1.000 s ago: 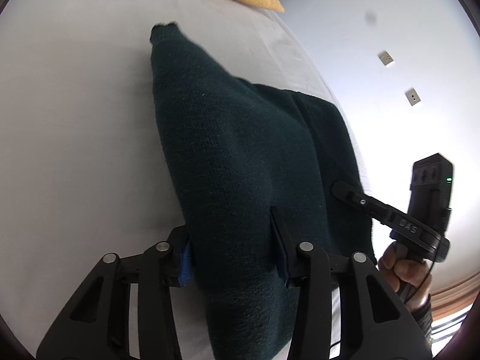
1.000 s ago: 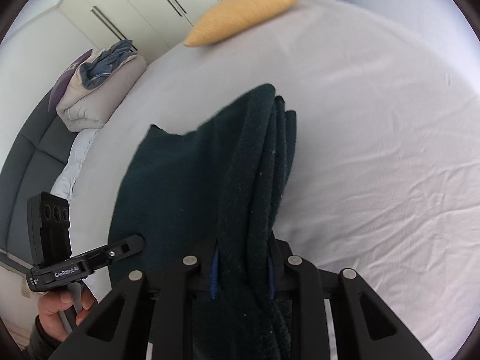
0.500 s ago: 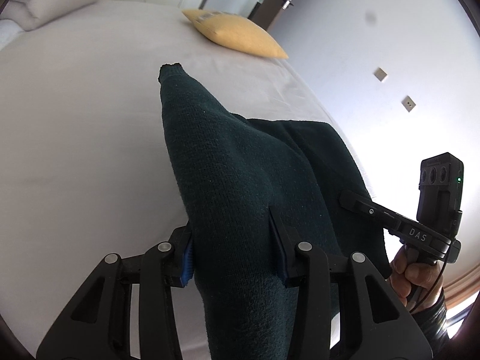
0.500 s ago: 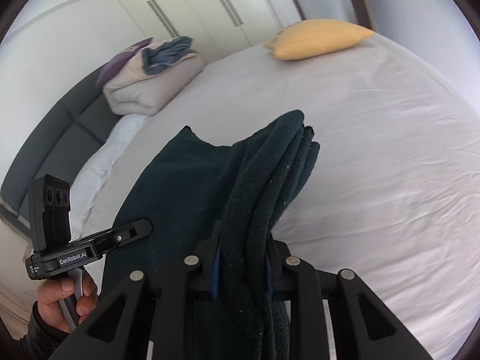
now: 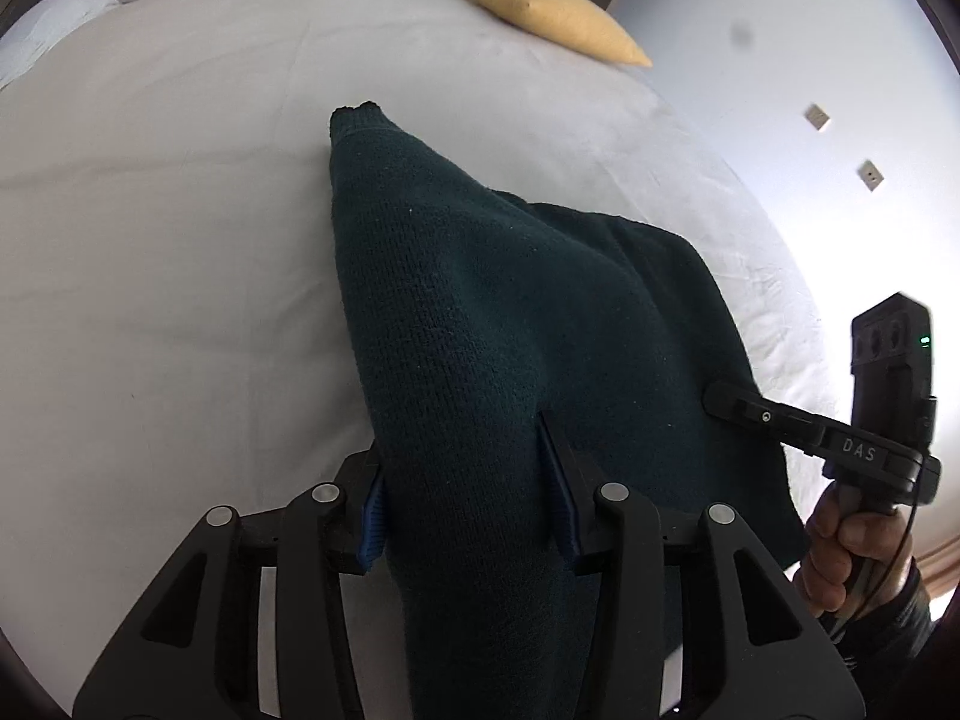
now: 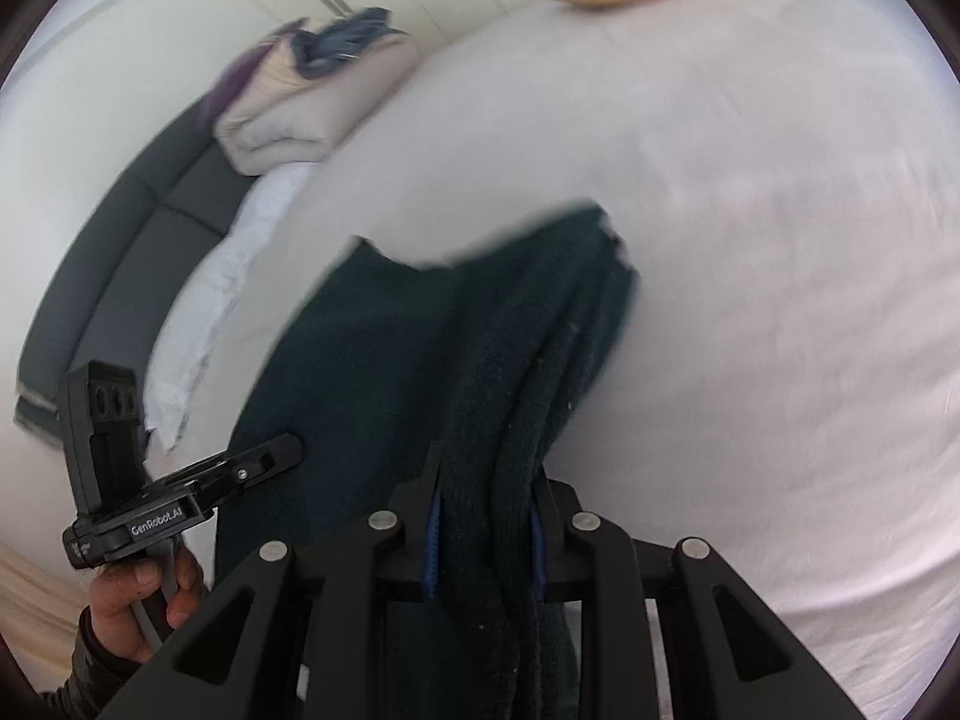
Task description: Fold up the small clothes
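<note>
Both grippers, left gripper [image 5: 465, 492] easing open yet pinching the dark green sweater [image 5: 480, 312], right gripper [image 6: 483, 534] clamped on its bunched edge, have carried it farther across the bed [image 5: 168, 240], likely mid-fold.

Bare bed sheet [image 5: 180, 270] all round, yellow pillow [image 5: 558, 18] far off

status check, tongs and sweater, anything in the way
Left tongs easing open, sweater between pads. Right tongs clamped on it. Bed ahead unobstructed.

Left tool [image 5: 465, 480] pinching a thick fold of the dark green sweater [image 5: 492, 324], jaws easing apart, cloth draped over the white bed [image 5: 180, 240], yellow pillow [image 5: 552, 15] beyond the sweater.
</note>
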Demonstrator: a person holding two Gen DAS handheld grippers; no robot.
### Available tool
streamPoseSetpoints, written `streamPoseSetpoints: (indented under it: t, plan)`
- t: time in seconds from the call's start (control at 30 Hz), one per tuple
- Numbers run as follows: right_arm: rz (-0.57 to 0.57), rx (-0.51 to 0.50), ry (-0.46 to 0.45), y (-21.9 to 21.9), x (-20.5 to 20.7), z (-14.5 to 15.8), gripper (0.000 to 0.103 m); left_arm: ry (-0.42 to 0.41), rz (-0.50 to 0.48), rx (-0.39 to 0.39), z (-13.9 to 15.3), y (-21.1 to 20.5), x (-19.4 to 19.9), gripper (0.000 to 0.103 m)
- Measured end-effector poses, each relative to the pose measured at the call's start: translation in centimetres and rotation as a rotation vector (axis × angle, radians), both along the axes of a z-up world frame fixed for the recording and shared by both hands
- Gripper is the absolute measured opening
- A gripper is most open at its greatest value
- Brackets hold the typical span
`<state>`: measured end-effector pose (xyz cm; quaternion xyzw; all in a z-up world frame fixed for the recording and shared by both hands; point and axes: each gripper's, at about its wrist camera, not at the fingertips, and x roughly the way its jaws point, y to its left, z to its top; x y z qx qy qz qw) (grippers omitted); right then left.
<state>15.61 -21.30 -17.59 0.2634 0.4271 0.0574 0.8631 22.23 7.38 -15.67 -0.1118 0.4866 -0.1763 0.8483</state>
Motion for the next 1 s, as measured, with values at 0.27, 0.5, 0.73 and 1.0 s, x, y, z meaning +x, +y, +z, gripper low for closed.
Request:
streamPoseSetpoints:
  t: [0.27,0.5,0.73,1.0]
  plan:
    - [-0.028,0.134,-0.051,-1.8,-0.9,-2.3,0.034,-0.04,0.006,0.063,0.0,-1.6,-0.6,0.051]
    - [-0.042,0.098,-0.066,-1.8,-1.6,-1.8,0.039,-0.062,0.014,0.098,0.2,-2.3,0.0,0.053]
    - [-0.085,-0.098,-0.128,-0.5,-4.7,1.9,0.047,-0.19,0.082,0.182,3.1,-2.7,-2.5,0.06]
    - [-0.236,-0.322,-0.368,1.5,-11.8,9.0,0.088,-0.541,0.223,0.334,11.2,-3.6,-10.0,0.103]
